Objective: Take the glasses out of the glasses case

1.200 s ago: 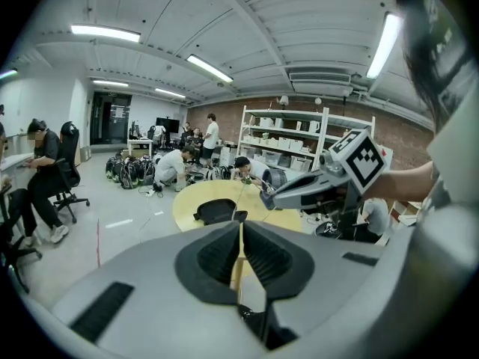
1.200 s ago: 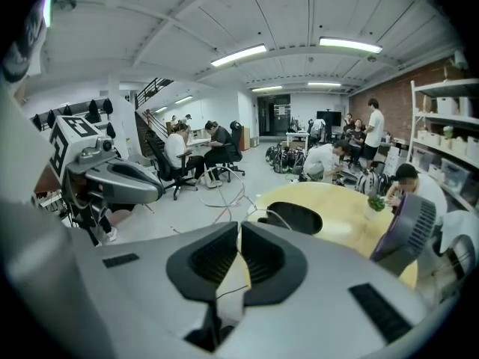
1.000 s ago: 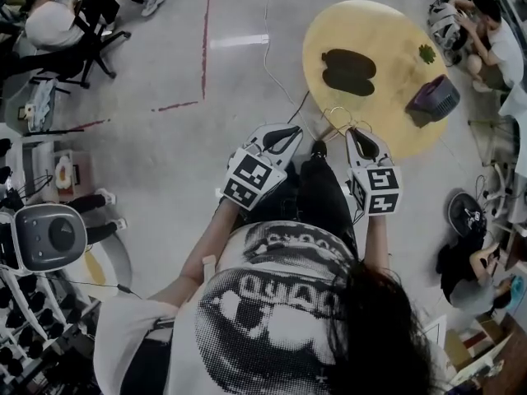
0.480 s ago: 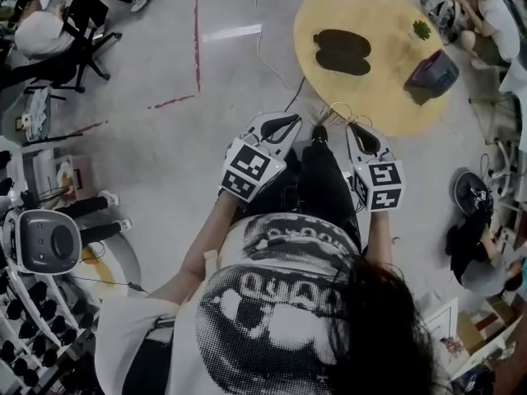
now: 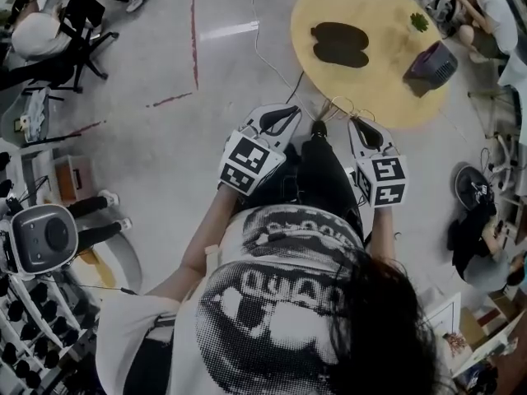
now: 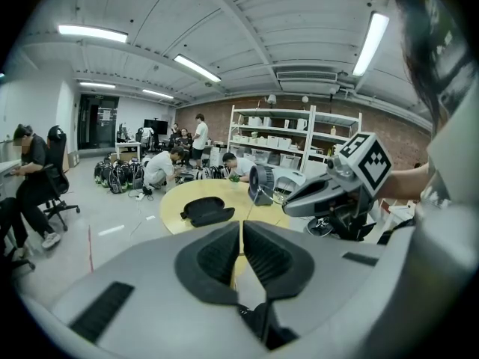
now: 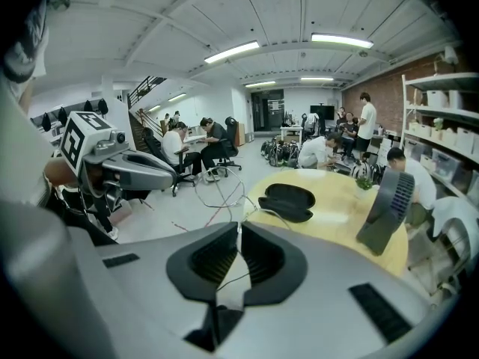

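Right gripper (image 7: 238,229): clenched on a thin temple of the glasses (image 7: 218,185); the wire frame projects past the jaw tips toward 12 o'clock.
Left gripper (image 6: 241,226): pads pressed together, nothing between them.
Glasses case (image 5: 340,44): black, lying open on the round yellow table (image 5: 370,93), at 12 o'clock from the right gripper, well apart from the glasses.
Fan (image 5: 431,60): on the table, at 3 o'clock of the case.
Pose: both grippers are held out before the torso, left at 9 o'clock of right, both pointing at the table.
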A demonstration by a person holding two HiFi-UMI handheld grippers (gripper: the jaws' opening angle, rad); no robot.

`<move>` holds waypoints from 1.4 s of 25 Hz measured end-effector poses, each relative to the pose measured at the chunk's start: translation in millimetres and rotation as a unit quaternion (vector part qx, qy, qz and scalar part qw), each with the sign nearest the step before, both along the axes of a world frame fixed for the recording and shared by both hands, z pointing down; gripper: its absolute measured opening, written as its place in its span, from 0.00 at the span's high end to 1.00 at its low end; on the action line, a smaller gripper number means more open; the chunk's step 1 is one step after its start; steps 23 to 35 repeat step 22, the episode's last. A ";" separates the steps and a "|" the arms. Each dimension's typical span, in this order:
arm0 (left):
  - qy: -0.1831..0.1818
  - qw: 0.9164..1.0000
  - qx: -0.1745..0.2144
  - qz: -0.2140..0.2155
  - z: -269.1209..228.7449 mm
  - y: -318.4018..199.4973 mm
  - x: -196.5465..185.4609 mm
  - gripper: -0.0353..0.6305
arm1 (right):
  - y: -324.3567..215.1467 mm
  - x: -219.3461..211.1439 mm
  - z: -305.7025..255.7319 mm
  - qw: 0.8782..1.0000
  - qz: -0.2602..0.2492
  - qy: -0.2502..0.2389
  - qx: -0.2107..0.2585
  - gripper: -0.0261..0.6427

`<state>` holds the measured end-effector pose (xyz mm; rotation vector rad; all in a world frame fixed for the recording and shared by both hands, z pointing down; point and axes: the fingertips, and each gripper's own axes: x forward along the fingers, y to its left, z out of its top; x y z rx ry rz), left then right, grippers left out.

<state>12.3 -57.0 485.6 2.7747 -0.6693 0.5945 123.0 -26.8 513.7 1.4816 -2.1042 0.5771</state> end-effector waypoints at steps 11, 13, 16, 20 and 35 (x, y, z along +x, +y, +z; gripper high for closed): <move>0.004 1.000 0.004 -0.016 -3.9 -5.5 -0.9 0.91 | -8.5 0.8 -2.4 1.000 -0.028 0.010 -0.002 0.94; 0.005 1.000 0.005 -0.017 -4.0 -5.8 -0.2 0.91 | -8.0 1.1 -1.7 0.999 -0.030 0.010 -0.003 0.94; 0.006 1.000 0.008 -0.015 -5.3 -6.7 1.8 0.91 | -7.7 0.7 -0.3 0.999 -0.033 0.010 -0.006 0.94; 0.007 1.000 0.011 -0.012 -8.0 -7.0 3.2 0.91 | -7.7 -1.9 -2.7 0.999 -0.038 0.009 -0.005 0.94; 0.007 1.000 0.014 -0.010 -9.1 -8.2 3.7 0.91 | -9.1 -3.1 -4.6 0.999 -0.040 0.009 -0.002 0.94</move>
